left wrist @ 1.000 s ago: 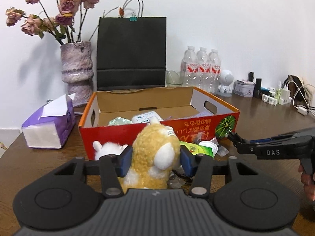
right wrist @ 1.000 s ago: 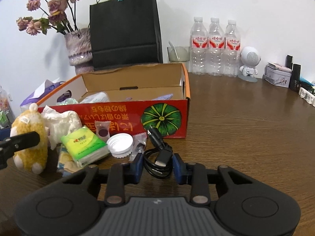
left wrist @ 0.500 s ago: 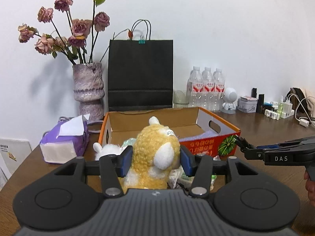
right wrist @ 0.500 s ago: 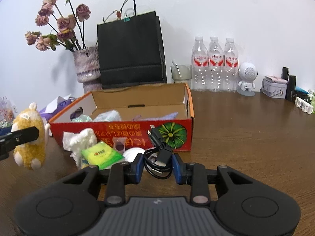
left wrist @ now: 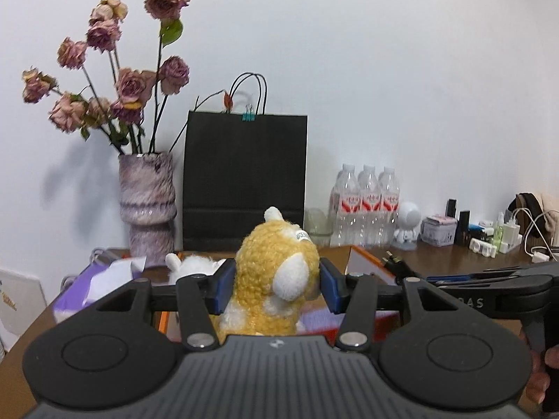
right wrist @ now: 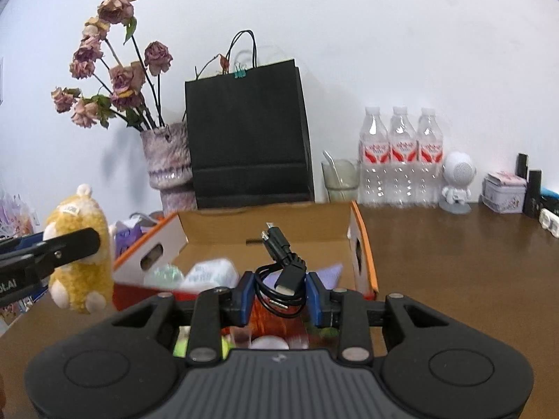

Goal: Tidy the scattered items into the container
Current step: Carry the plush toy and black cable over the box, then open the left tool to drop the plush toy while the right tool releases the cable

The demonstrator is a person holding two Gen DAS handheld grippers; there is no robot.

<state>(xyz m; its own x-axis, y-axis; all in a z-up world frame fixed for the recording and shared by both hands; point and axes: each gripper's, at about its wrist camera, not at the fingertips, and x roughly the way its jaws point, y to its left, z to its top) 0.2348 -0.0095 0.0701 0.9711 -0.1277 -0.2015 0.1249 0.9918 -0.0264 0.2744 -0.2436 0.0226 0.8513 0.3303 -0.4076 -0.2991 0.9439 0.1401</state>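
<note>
The left gripper (left wrist: 276,288) is clamped on a plush toy (left wrist: 276,279), held off the table – its blue pads pressing both flanks. The right gripper (right wrist: 279,293), to the toy's right, pinches a coiled black cable (right wrist: 281,279); a fingertip (left wrist: 553,361) shows on its handle.

Raised off the table: yellow plush toy (left wrist: 276,279) and coiled black cable (right wrist: 281,282), now level with the cardboard box (right wrist: 265,225) rim.
</note>
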